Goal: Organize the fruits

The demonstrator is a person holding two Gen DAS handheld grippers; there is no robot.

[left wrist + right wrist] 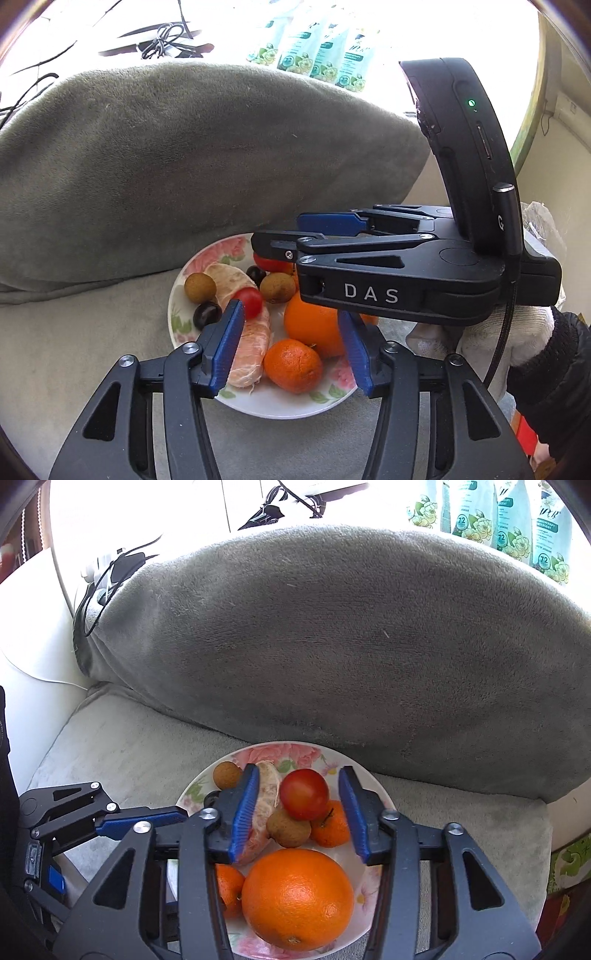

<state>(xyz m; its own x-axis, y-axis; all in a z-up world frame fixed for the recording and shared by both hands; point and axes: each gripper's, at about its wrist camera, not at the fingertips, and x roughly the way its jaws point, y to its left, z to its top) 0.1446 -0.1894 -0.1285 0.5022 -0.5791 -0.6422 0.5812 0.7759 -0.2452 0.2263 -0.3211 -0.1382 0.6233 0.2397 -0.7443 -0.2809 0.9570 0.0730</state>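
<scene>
On a grey cushioned seat, against a fat grey pillow (332,635), sits a floral plate (295,751) with all the fruit piled on it; nothing lies loose on the fabric, so by my reading the gathering is mostly done.

Seen from the right wrist, a big orange (297,899) fills the plate's 6 o'clock; a red tomato (304,794) rests near centre on a brown longan (288,827); a small tangerine (332,825) is at 3 o'clock, another (229,890) at 8; peeled segments (264,805) run up the left side, with a second longan (228,775) at 11.

Both tools hang over the pile, tilted down; the right gripper (301,808) stands partly open, its pads astride the tomato and clear of it, gripping nothing; the left gripper (291,347) is likewise partly open and empty, framing the front tangerine from its own camera; each looks freshly let go or lined up to nudge a piece.

Dark grapes (207,314) show from the left wrist only.
</scene>
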